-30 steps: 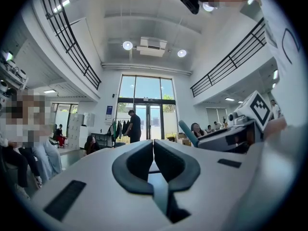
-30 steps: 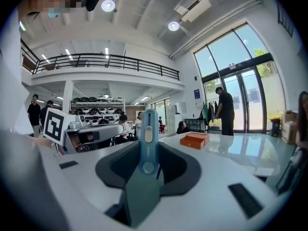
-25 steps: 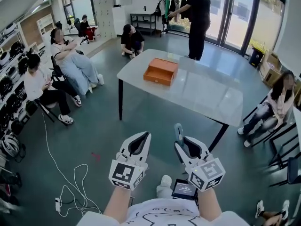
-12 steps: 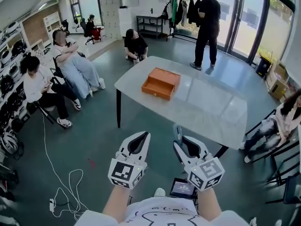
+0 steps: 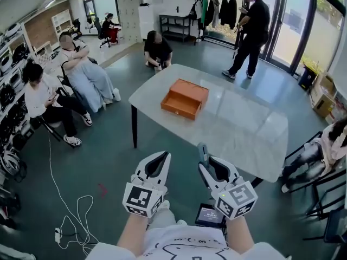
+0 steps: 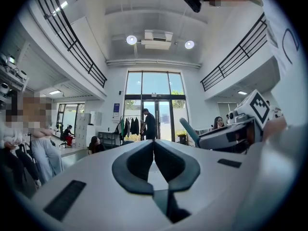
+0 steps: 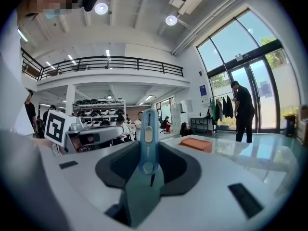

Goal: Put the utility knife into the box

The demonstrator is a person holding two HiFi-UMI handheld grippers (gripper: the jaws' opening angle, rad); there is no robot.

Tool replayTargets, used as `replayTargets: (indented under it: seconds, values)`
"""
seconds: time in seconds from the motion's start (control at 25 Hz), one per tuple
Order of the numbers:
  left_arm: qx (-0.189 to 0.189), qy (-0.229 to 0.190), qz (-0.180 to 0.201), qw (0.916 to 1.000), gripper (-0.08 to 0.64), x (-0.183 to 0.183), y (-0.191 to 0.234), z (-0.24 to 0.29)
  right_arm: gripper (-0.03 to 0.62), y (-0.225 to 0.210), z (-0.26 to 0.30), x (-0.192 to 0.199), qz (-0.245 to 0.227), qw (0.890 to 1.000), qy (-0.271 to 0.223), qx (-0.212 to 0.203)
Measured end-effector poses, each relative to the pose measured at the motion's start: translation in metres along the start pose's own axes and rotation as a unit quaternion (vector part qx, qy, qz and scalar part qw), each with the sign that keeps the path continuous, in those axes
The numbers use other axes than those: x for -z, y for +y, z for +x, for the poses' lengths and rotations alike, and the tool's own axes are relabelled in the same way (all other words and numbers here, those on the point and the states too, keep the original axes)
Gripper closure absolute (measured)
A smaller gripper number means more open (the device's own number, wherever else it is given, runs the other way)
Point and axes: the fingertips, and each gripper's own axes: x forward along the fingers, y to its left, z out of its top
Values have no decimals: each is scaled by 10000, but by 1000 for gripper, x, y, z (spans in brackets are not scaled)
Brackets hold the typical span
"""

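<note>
While the right tool clamps the utility knife (left tool closed), the box has come nearer.

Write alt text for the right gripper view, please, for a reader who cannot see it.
The right gripper holds a blue utility knife between its fingers, the knife pointing forward along them. Beyond it an orange box sits on a pale table, and a person in black stands by tall glass doors.

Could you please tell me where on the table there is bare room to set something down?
The table is bare from the orange box, near its far left corner, to the near and right edges. It is crowded only beside it, with seated people at left.
</note>
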Motion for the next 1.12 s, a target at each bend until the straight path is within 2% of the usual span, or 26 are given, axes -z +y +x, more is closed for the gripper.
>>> replayTargets:
  seconds: [0.48, 1.12]
  values:
    - [-27, -54, -31, 10000, 545, 7, 74, 71, 460, -58, 67, -8, 79, 9995, -11, 310]
    - [178, 72, -151, 9997, 545, 18, 209, 197, 460, -136, 234, -32, 102, 9981, 235, 554]
